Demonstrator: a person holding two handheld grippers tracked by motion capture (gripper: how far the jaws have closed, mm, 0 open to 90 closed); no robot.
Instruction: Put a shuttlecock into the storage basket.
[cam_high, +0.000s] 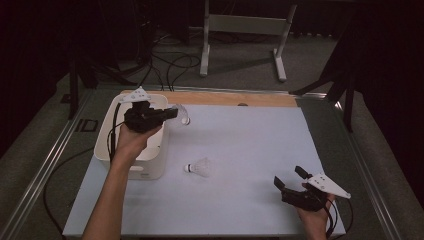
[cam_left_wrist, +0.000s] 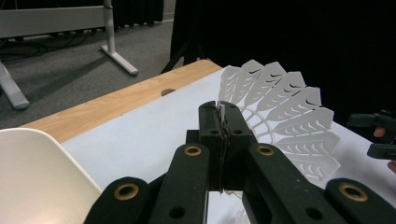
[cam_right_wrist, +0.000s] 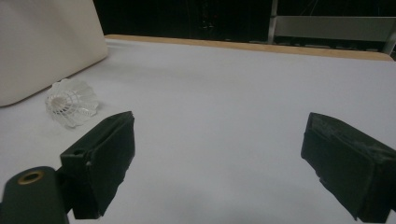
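Right gripper (cam_high: 290, 179) near-right, jaws wide apart, empty. Left gripper (cam_high: 172, 113) clamped on shuttlecock (cam_left_wrist: 289, 112) skirt beside white bin (cam_high: 150, 160). Second shuttlecock (cam_high: 200, 167) lies mid-worktop (cam_high: 250, 150).

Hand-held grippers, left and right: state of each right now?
Left hand-held gripper: shut on the skirt of a white shuttlecock, beside the white bin.
Right hand-held gripper: open, holding nothing, low over the table.
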